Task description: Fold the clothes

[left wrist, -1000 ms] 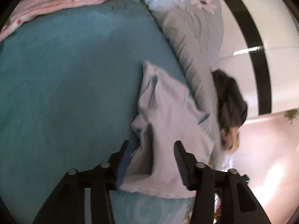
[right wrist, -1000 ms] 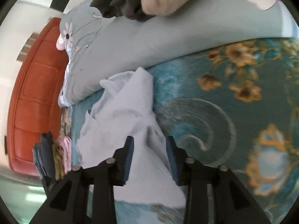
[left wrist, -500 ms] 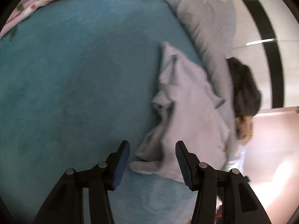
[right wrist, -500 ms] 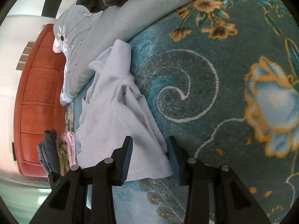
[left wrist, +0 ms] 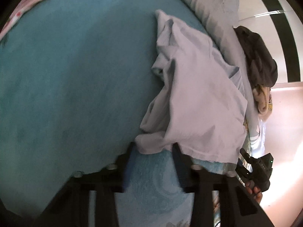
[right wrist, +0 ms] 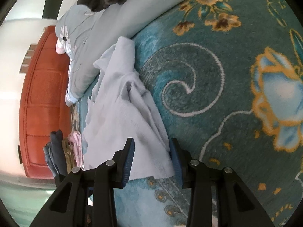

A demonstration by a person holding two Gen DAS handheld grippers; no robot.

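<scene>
The left gripper (left wrist: 154, 152) has come closer to the pale blue shirt (left wrist: 197, 94) than it was a second ago, and its fingers (left wrist: 130, 162) are closing now. The near corner of the shirt lies between their tips, but the pads do not press it yet. The right gripper (right wrist: 151, 151) has also come down to the shirt (right wrist: 123, 113); its fingers (right wrist: 175, 156) stand half spread with the hem between them, the right one touching the cloth edge. The shirt lies crumpled on the bed cover (right wrist: 217, 113), ahead of both pairs of fingers, beside the grey pillow (left wrist: 217, 9). It seems both near corners will soon be held, so the shirt can be spread flat for folding.
</scene>
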